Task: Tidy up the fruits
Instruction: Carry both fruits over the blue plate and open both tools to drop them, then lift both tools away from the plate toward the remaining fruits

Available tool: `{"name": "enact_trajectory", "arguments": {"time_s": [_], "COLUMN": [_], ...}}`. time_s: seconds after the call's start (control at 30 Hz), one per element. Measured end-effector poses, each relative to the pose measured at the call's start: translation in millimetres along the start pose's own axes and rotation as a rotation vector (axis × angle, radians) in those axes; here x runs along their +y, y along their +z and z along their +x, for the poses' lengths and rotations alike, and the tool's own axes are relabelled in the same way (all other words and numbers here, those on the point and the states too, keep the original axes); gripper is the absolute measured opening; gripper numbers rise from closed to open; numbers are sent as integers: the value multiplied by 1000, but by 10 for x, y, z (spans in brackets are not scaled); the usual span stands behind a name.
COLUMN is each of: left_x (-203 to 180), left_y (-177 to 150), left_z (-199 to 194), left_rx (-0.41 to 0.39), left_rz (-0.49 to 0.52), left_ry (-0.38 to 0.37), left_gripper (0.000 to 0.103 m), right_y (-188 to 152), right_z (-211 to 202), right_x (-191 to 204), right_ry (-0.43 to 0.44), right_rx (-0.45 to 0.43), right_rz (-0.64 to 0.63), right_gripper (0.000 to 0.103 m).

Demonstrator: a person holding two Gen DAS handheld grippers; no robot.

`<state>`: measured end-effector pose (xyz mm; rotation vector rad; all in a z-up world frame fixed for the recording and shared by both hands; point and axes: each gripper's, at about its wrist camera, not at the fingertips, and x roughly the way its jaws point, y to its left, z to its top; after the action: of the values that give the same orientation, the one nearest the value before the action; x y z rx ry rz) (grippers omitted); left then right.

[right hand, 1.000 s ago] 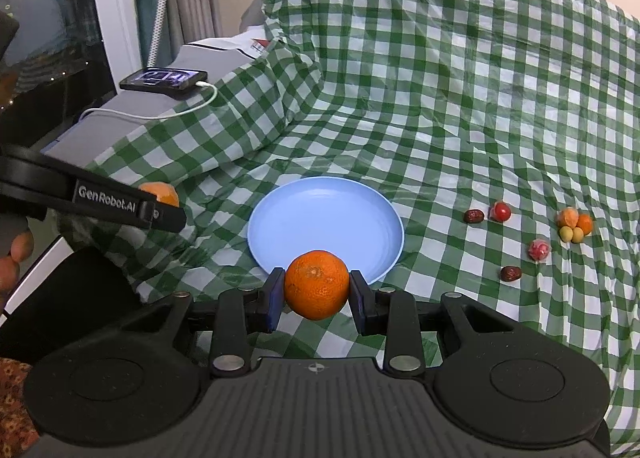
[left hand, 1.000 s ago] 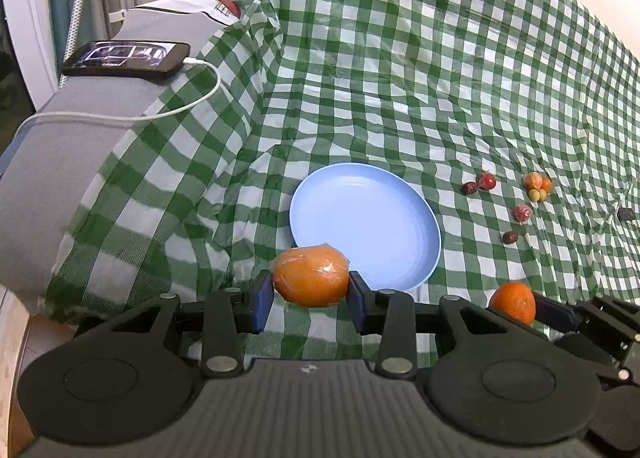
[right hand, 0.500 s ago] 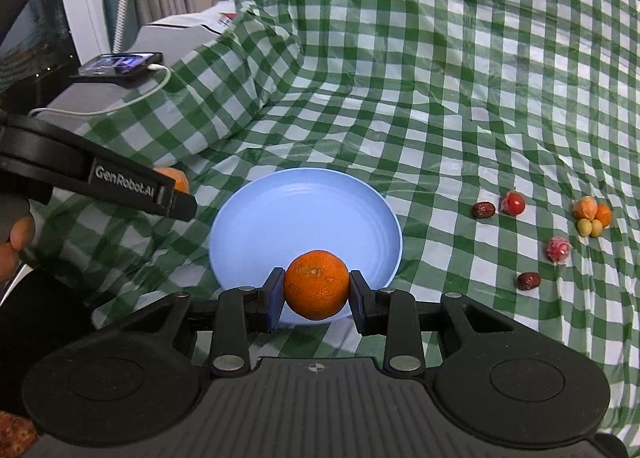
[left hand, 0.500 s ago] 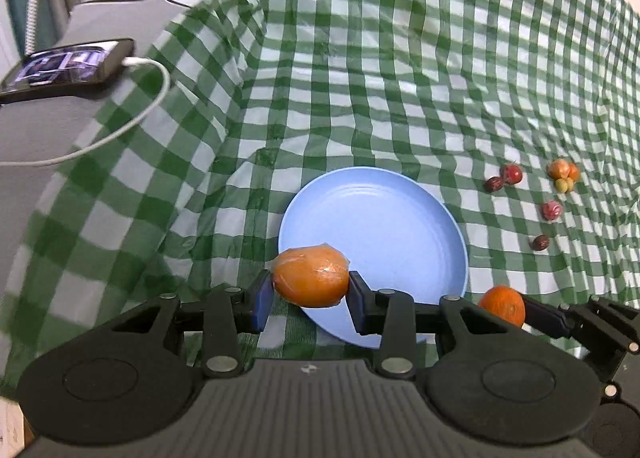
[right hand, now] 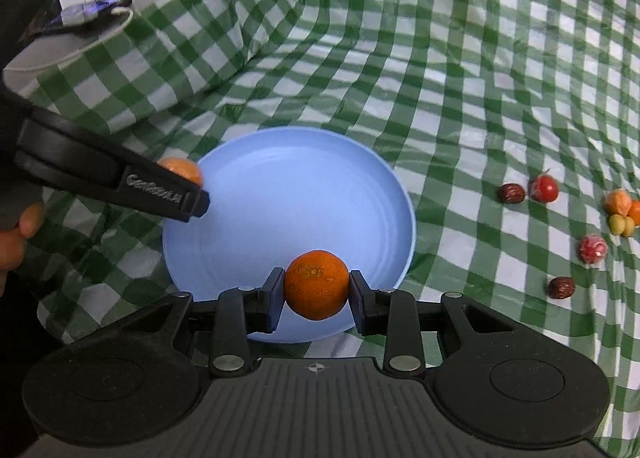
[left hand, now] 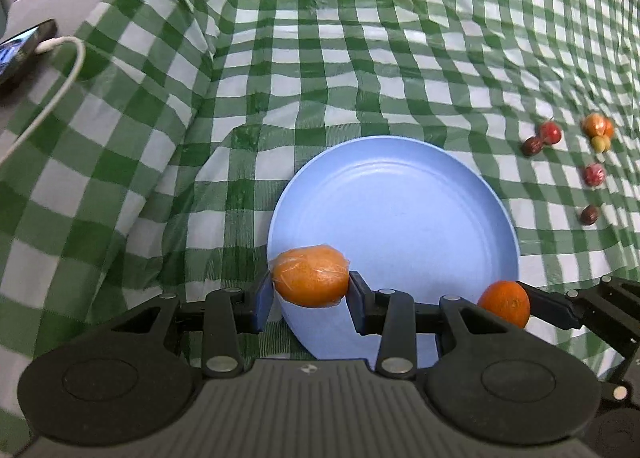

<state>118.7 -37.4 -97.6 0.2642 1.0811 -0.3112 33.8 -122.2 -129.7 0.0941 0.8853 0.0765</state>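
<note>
A light blue plate (left hand: 400, 194) lies on the green checked cloth; it also shows in the right wrist view (right hand: 280, 194). My left gripper (left hand: 310, 290) is shut on a plastic-wrapped orange (left hand: 310, 280) over the plate's near left rim. My right gripper (right hand: 316, 290) is shut on a bare orange (right hand: 316, 284) over the plate's near edge. That orange (left hand: 505, 303) and the right gripper's fingers (left hand: 552, 308) show at the lower right of the left wrist view. The left gripper's finger (right hand: 120, 182) and its orange (right hand: 182, 170) show at the plate's left in the right wrist view.
Several small fruits lie on the cloth right of the plate: dark dates (right hand: 511, 193), a red one (right hand: 544, 188), an orange-yellow cluster (right hand: 622, 210), a wrapped red one (right hand: 593, 248). A phone (left hand: 20, 52) with a white cable (left hand: 60, 86) lies far left on a grey surface.
Both grippers have moved forward and down towards the plate, each still holding its orange. The plate looks larger and nearer in both views.
</note>
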Motion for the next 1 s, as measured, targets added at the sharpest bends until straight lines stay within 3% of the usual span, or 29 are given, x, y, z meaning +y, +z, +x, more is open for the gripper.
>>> {"name": "enact_trajectory", "arguments": {"time_s": [0.07, 0.1, 0.13, 0.17, 0.2, 0.23, 0.37, 0.63, 0.8, 1.0], "left_x": [-17, -23, -21, -12, 4, 20, 62, 82, 56, 7], "left_y": [20, 38, 56, 69, 73, 60, -13, -582, -910, -999], "left_z": [51, 67, 54, 3, -63, -151, -391, -951, -1232, -1485], "left_rx": [3, 5, 5, -12, -46, -85, -92, -66, -75, -144], "left_rz": [20, 28, 30, 25, 16, 5, -10, -37, -59, -80], "left_ry": [-1, -8, -12, -8, -3, 0, -9, 25, 61, 74], "left_gripper": [46, 61, 74, 95, 103, 103, 103, 103, 103, 103], "right_y": [36, 54, 83, 114, 146, 172, 161, -259, -418, -515], "right_z": [50, 61, 66, 51, 24, -18, -243, -854, -1202, -1474], "right_x": [-3, -2, -10, -15, -23, -34, -85, -8, 199, 192], "right_ry": [3, 5, 14, 15, 11, 4, 4, 95, 76, 52], "right_rx": [4, 1, -4, -11, -23, -38, -44, 5, -75, -148], "right_rz": [1, 2, 3, 4, 6, 6, 2, 88, 27, 37], "right_gripper": [36, 37, 44, 60, 68, 78, 90, 98, 101, 102]}}
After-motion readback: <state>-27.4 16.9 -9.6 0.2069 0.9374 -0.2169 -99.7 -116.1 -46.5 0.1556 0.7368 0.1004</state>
